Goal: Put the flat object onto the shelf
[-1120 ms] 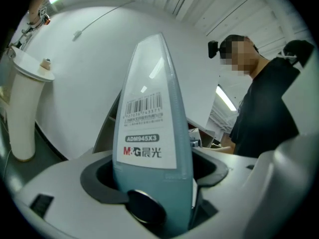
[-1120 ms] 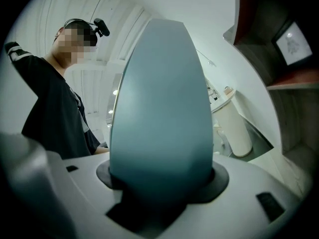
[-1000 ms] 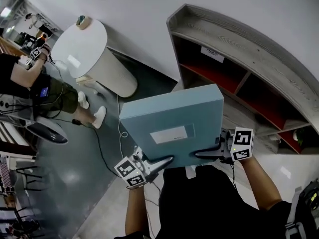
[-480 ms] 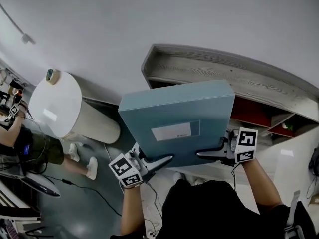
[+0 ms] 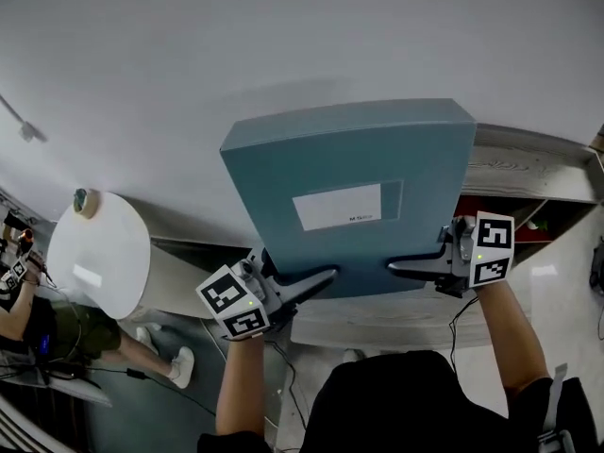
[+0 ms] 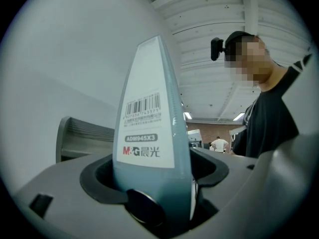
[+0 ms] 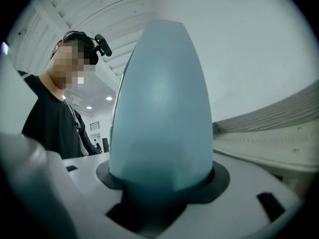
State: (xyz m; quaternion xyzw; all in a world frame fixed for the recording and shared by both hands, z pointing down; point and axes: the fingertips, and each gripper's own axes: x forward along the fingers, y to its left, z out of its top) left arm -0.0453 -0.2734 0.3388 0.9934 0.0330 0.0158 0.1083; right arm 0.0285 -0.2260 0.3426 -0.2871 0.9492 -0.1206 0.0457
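A flat blue-grey file box [image 5: 354, 192] with a white label is held up in front of the white wall, above the grey wooden shelf [image 5: 528, 163]. My left gripper [image 5: 316, 279] is shut on the box's near left edge, and my right gripper [image 5: 408, 267] is shut on its near right edge. In the left gripper view the box's spine [image 6: 152, 133] with a barcode label stands between the jaws, with the gripper [image 6: 154, 203] clamped on it. The right gripper view shows the box's plain edge [image 7: 162, 118] filling the jaws of the gripper [image 7: 162, 193].
The shelf's top board [image 5: 406, 314] runs under the box, with red-backed compartments [image 5: 477, 210] at the right. A round white table [image 5: 99, 253] stands at the lower left. A person [image 5: 38, 324] sits at the far left on the grey floor.
Both grippers have lifted the box higher and tilted it up toward the wall. The shelf has slid down and right in view, and is now mostly below the box.
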